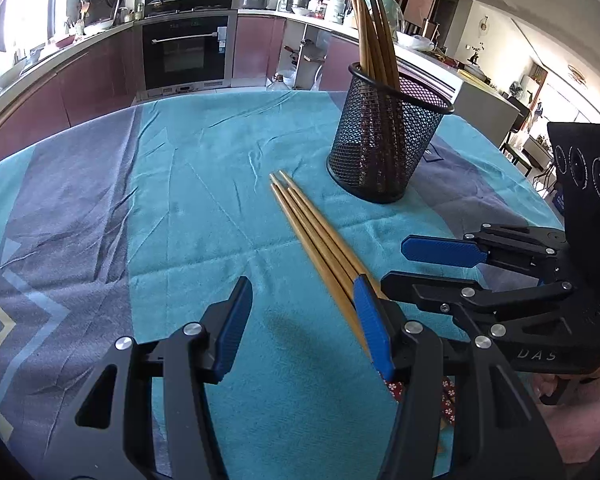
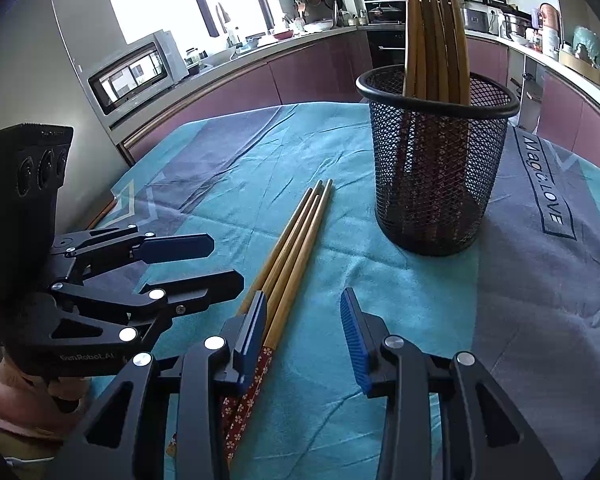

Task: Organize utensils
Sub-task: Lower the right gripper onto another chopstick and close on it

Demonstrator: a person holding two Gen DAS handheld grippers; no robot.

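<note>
Teal cloth [image 1: 204,208] with grey bands covers the surface, and on it four loose chopsticks [image 1: 320,236] lie side by side in a tight bundle, tips pointing toward a black mesh holder [image 1: 384,136] that stands upright just beyond them. More chopsticks in the holder [image 2: 432,40] stand leaning together. The left gripper [image 1: 300,332] hovers low with its jaws partly open and nothing between them; its right blue pad sits just beside the bundle's thick ends. The right gripper [image 2: 306,340] also has its jaws partly open and empty, its left pad over the bundle where the plain wood meets the red patterned ends. Both grippers flank the bundle from either side, close together.
</note>
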